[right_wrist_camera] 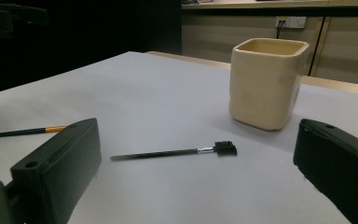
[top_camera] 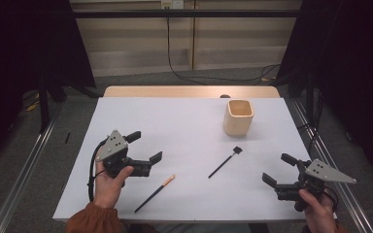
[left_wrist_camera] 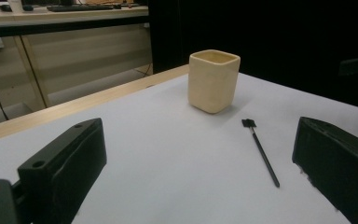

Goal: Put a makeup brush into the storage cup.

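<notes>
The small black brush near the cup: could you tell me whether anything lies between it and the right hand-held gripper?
Nothing visible does. Bare white table separates the right hand-held gripper from the black brush. The cup stands beyond the brush.

A white bench (top_camera: 175,121) with most of its surface bare. A cream square cup (top_camera: 238,117) stands upright near the far right corner, the one tall obstacle. Two flat items lie toward the near edge: a small black brush (top_camera: 226,162) right of centre, and a dark brush with an orange band (top_camera: 155,193) left of centre. Open room runs between them, and across the whole far left area.
</notes>
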`<state>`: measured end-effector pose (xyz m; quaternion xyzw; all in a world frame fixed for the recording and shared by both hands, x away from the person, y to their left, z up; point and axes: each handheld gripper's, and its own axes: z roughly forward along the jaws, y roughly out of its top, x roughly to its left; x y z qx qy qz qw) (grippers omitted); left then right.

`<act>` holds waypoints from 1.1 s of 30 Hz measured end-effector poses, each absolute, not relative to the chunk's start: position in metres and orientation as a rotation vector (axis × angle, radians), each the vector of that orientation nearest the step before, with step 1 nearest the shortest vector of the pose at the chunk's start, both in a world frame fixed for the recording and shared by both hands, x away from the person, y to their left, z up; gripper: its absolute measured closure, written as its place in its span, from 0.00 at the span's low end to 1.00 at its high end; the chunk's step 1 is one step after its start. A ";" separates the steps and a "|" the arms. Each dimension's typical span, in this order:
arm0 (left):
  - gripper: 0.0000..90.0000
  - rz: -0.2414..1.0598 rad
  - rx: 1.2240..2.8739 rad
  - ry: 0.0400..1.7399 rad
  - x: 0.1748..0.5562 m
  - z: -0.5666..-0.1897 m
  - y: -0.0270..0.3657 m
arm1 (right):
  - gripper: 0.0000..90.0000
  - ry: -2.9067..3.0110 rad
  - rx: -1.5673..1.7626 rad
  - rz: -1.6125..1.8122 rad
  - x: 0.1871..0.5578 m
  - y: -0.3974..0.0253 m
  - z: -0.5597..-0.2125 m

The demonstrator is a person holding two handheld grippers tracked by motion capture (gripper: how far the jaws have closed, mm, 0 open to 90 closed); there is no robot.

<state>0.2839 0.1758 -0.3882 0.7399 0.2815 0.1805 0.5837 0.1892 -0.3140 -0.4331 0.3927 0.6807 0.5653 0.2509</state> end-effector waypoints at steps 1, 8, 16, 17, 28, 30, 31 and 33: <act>0.03 0.420 1.728 0.659 0.286 -0.389 0.176 | 0.00 1.856 1.069 1.536 0.189 -0.314 -0.433; 0.03 0.417 1.795 0.679 0.295 -0.390 0.175 | 0.00 1.859 1.076 1.535 0.189 -0.314 -0.434; 0.02 0.406 1.898 0.705 0.303 -0.388 0.171 | 0.00 1.863 1.072 1.539 0.189 -0.315 -0.434; 0.01 0.403 1.911 0.717 0.304 -0.387 0.170 | 0.00 1.862 1.076 1.541 0.189 -0.315 -0.434; 0.04 0.333 2.062 0.692 0.308 -0.380 0.168 | 0.00 1.871 1.073 1.532 0.189 -0.314 -0.434; 0.06 0.304 2.100 0.707 0.309 -0.377 0.166 | 0.00 1.873 1.074 1.532 0.189 -0.314 -0.434; 0.05 0.285 2.117 0.706 0.309 -0.377 0.165 | 0.00 1.873 1.073 1.531 0.189 -0.314 -0.434; 0.06 0.271 2.143 0.711 0.310 -0.376 0.164 | 0.00 1.874 1.072 1.532 0.189 -0.314 -0.434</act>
